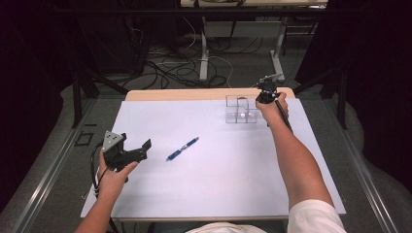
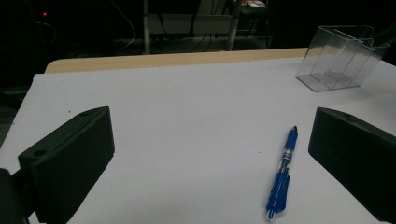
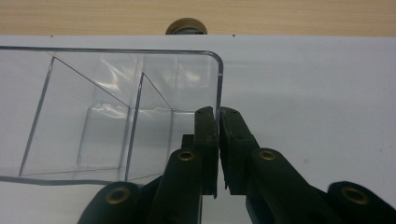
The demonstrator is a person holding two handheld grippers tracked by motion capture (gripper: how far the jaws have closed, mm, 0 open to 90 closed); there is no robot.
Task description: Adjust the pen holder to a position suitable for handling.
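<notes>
A blue pen lies at a slant on the white table top, left of the middle. My left gripper hovers open near the left edge, its jaws wide apart and pointing toward the pen, which lies just inside the right jaw; nothing is held in the left gripper. At the far right stands a clear plastic container with inner dividers. My right gripper reaches down to its right end. In the right gripper view the right gripper is shut on the thin right wall of the container.
A strip of bare wood runs along the far edge of the table, with a small round knob set in it. Beyond the table are cables and table legs on the dark floor. Metal rails flank both sides.
</notes>
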